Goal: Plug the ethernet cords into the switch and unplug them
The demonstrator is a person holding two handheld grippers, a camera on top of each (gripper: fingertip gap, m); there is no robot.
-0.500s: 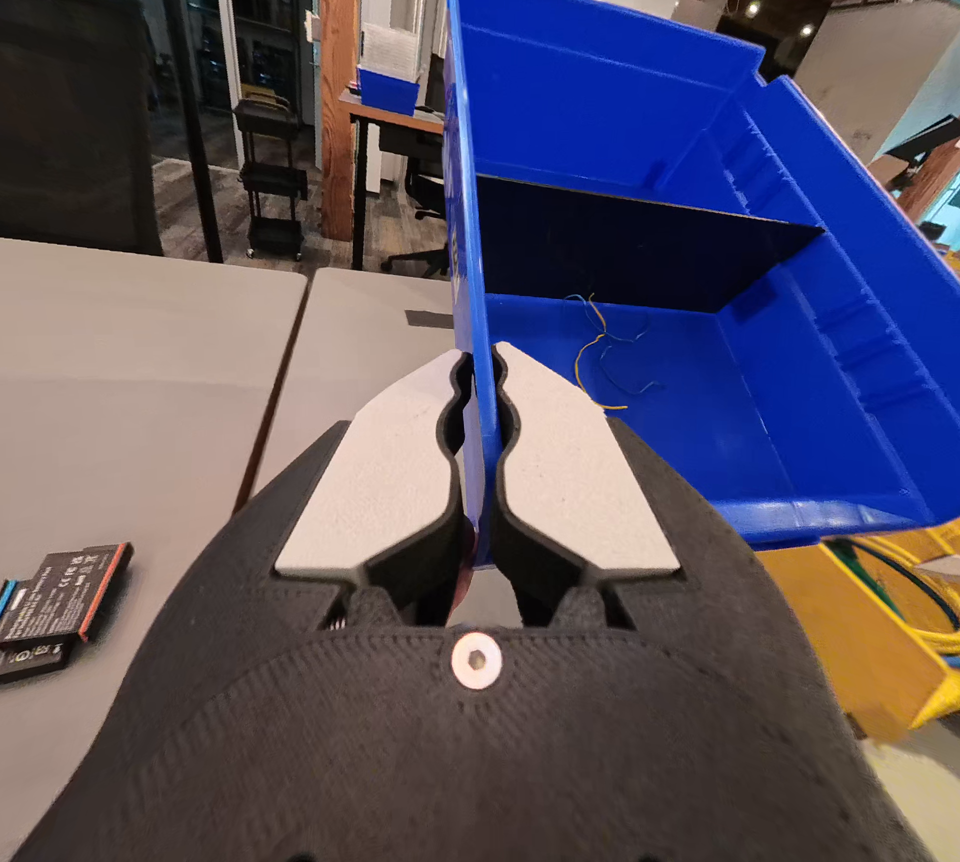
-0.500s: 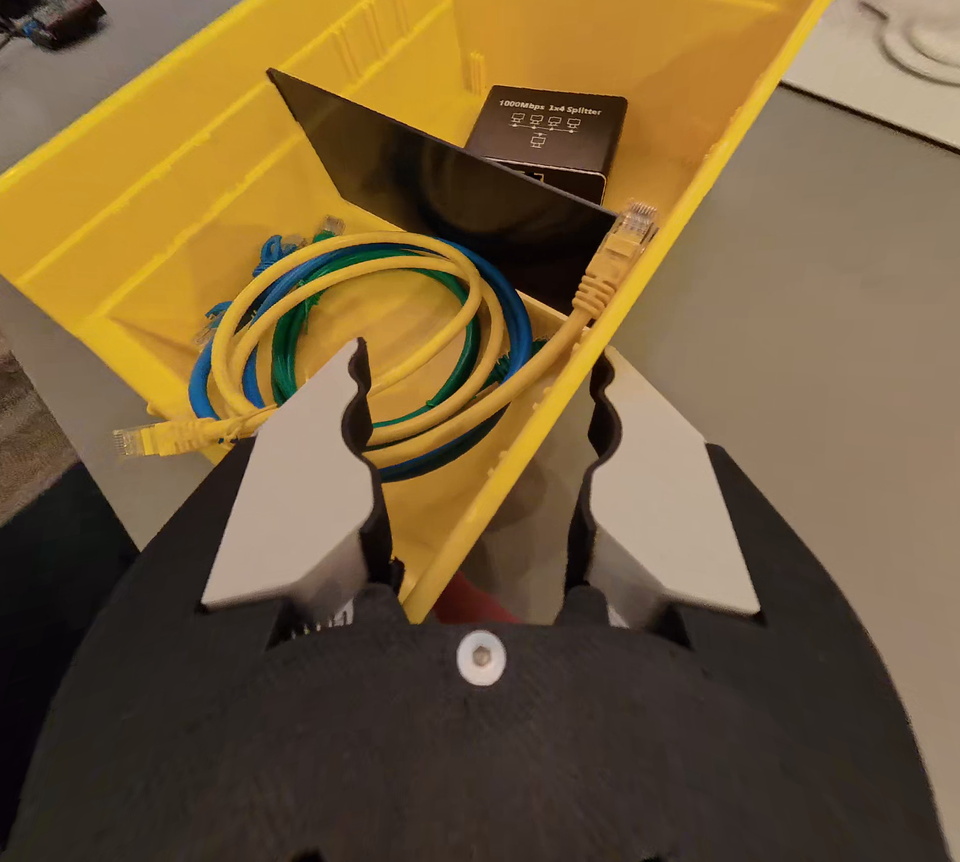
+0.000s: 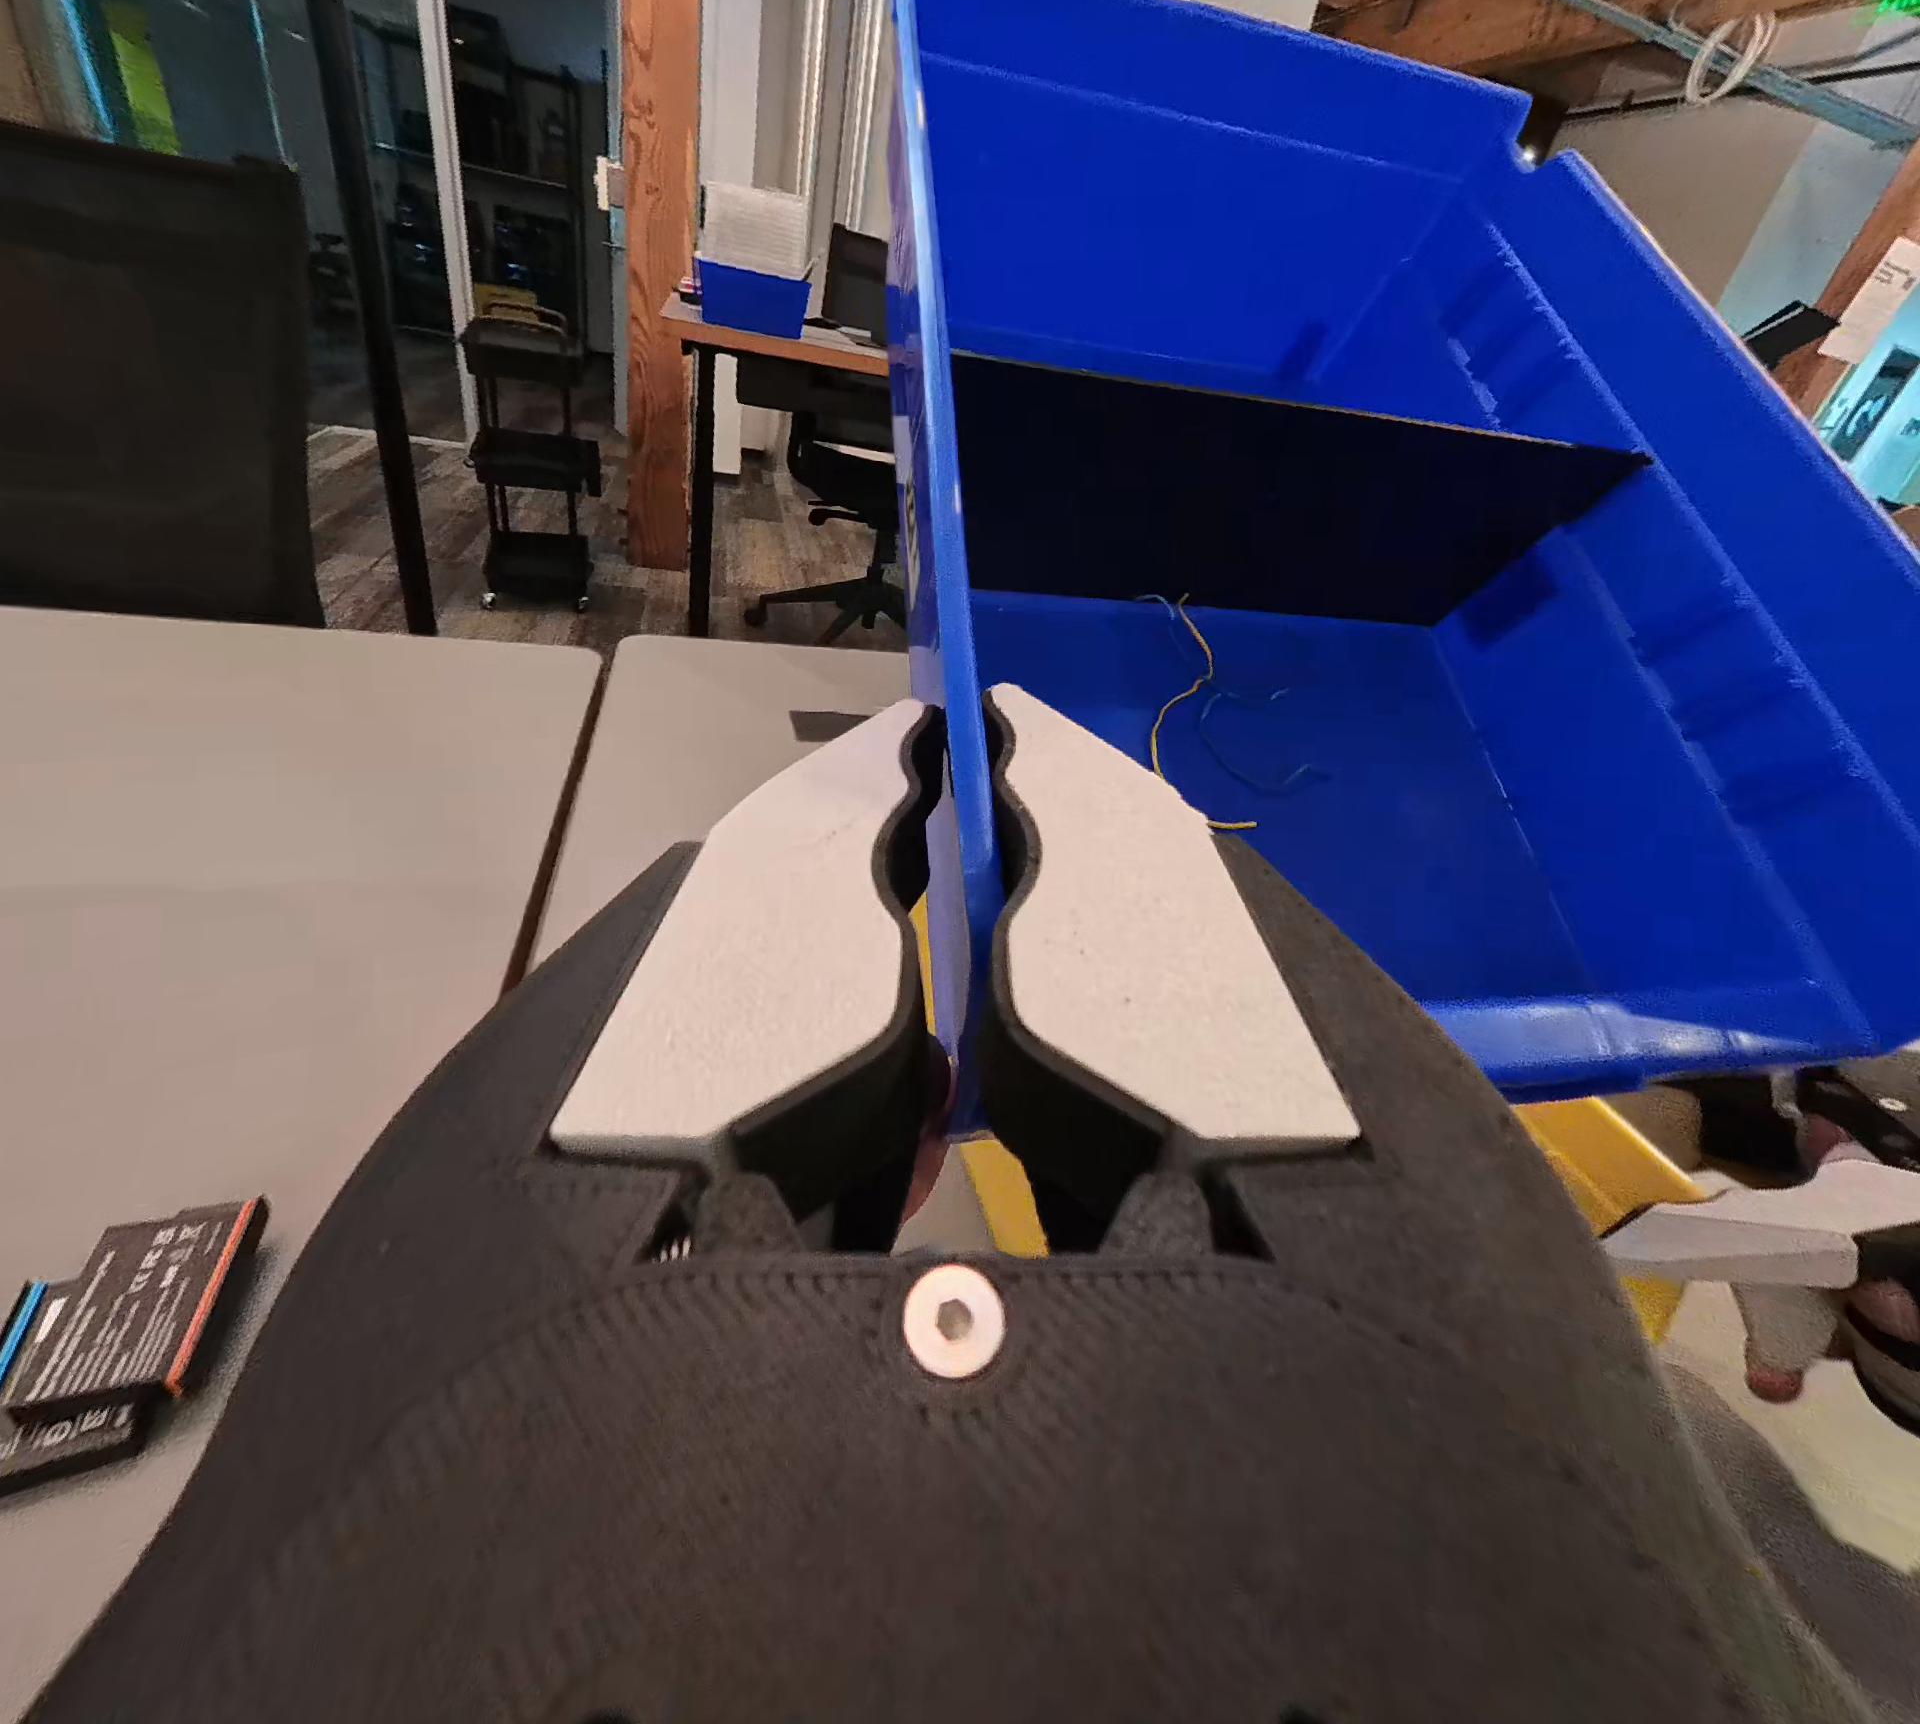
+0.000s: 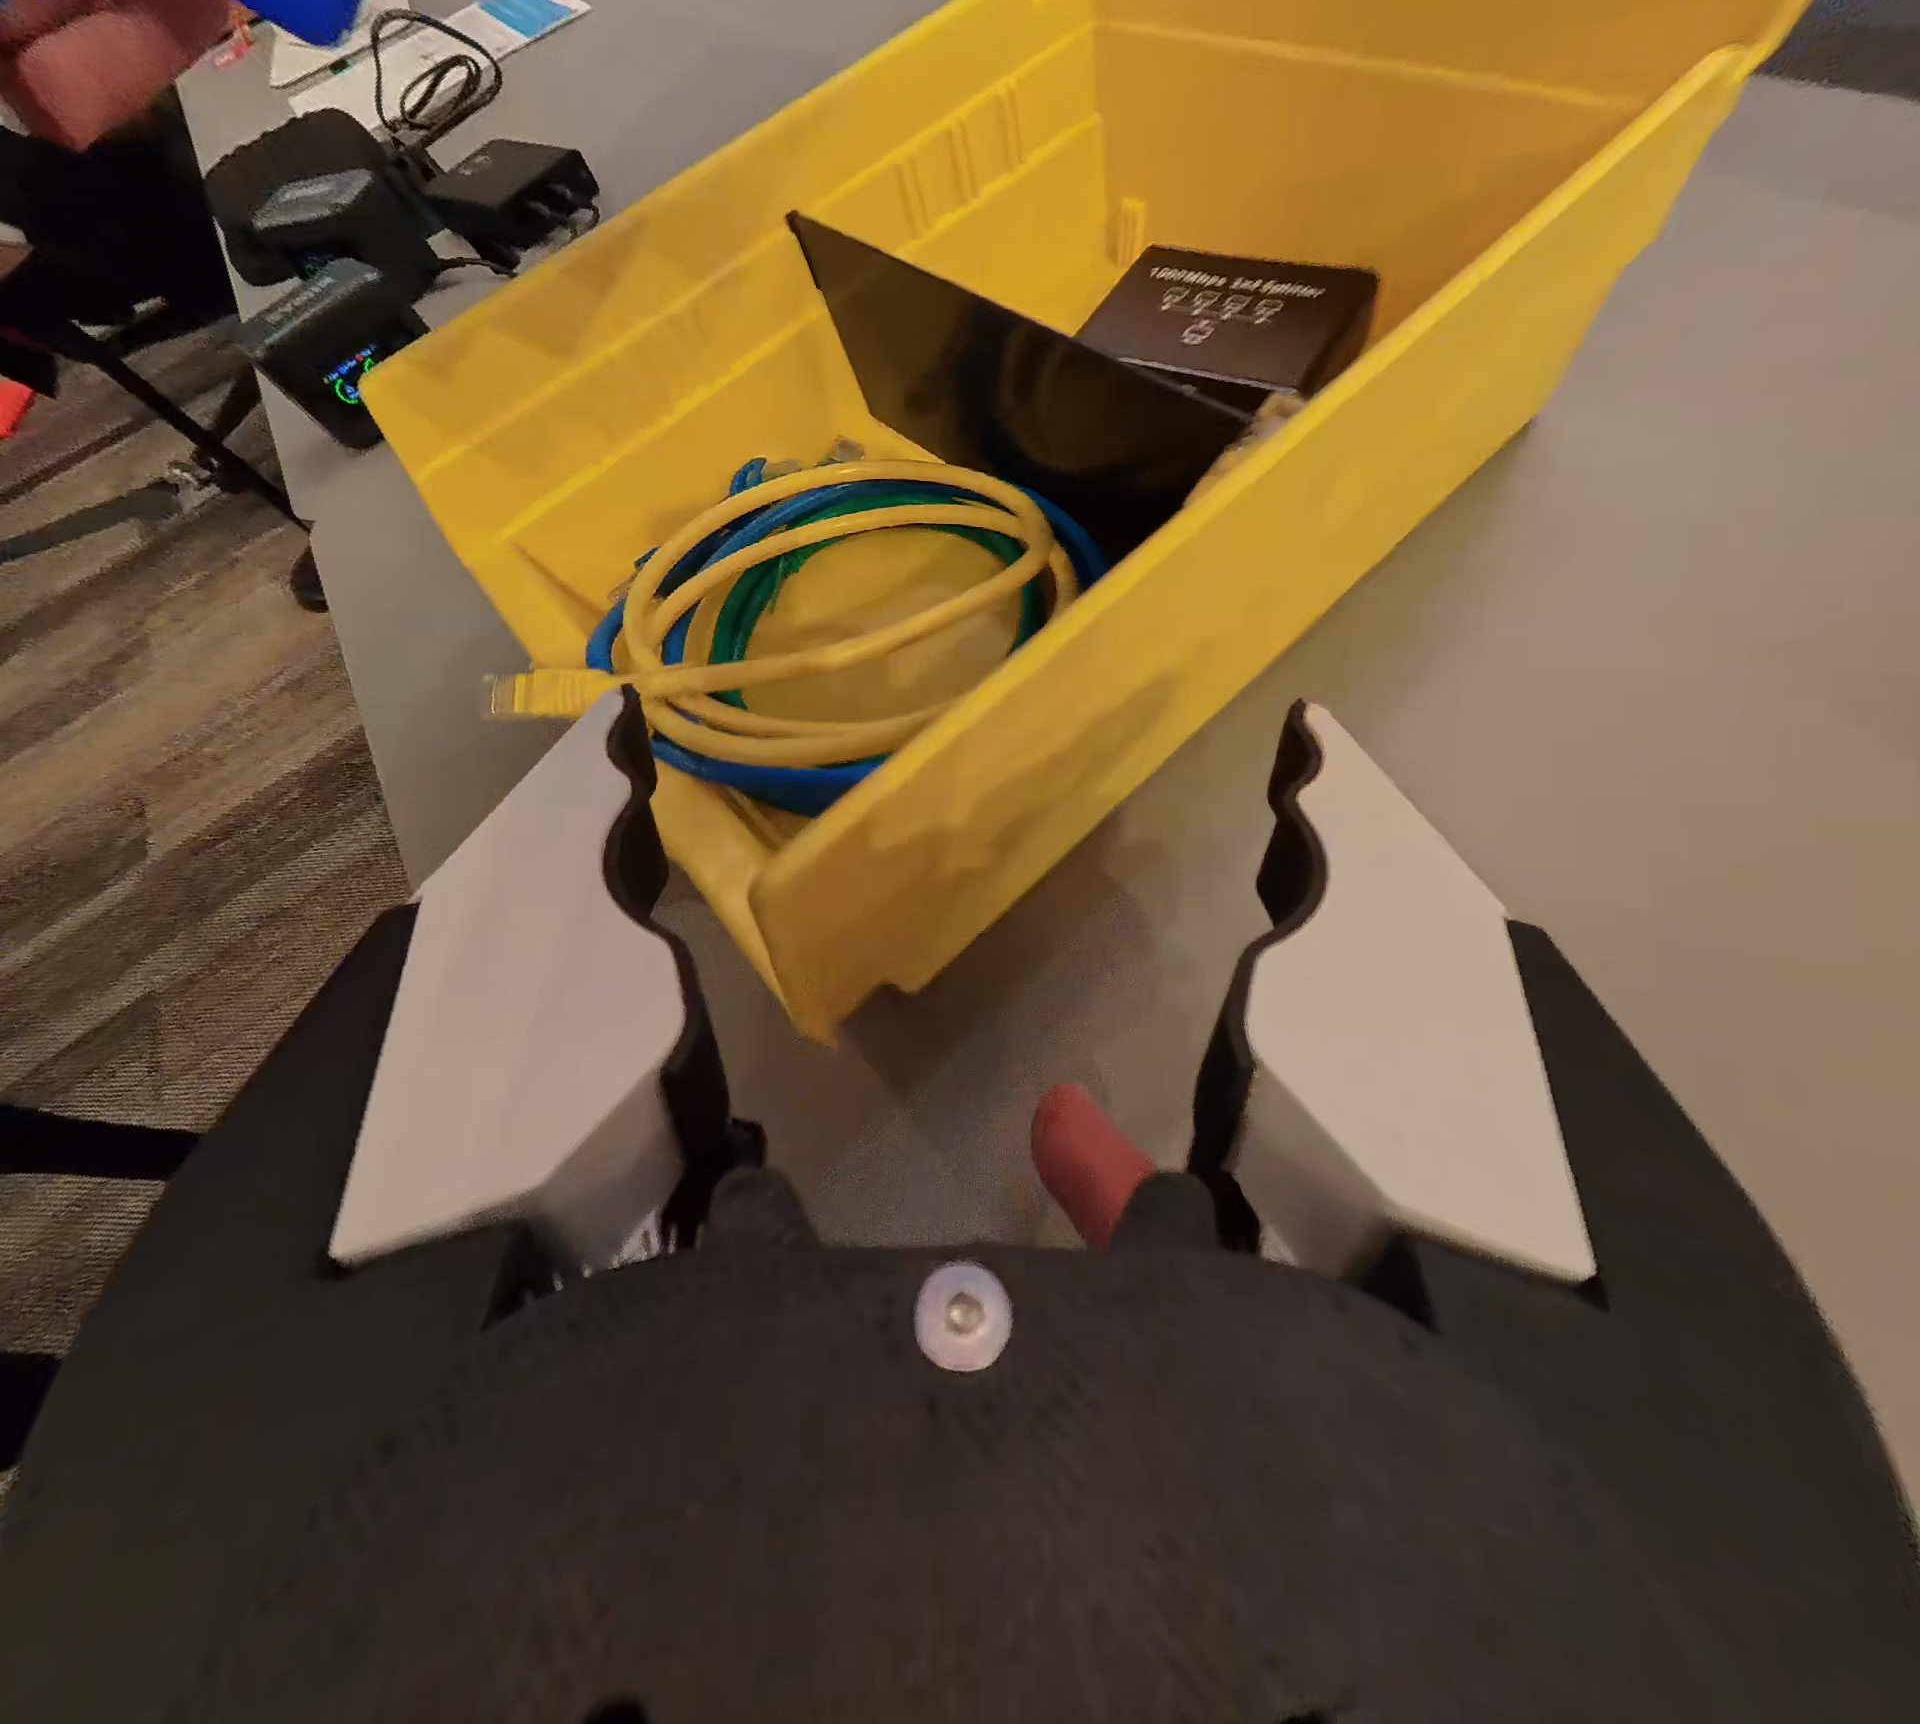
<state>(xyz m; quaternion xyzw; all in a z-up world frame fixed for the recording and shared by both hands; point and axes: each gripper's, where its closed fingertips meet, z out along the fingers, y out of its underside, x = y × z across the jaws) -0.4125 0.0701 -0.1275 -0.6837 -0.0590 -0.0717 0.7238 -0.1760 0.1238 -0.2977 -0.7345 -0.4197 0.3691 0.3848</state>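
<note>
Behind the black divider (image 4: 997, 386), the switch (image 4: 1242, 313) sits half hidden.

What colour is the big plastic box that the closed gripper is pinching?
Blue: the blue plastic bin, best seen in the left wrist view.

left gripper (image 3: 966, 718): jaws closed tight, pinching a thin upright wall, fingers pointing forward and slightly up
right gripper (image 4: 961, 718): jaws spread wide, nothing between them, angled downward
fingertip (image 4: 1081, 1155): one visible between the right jaws' bases
</note>
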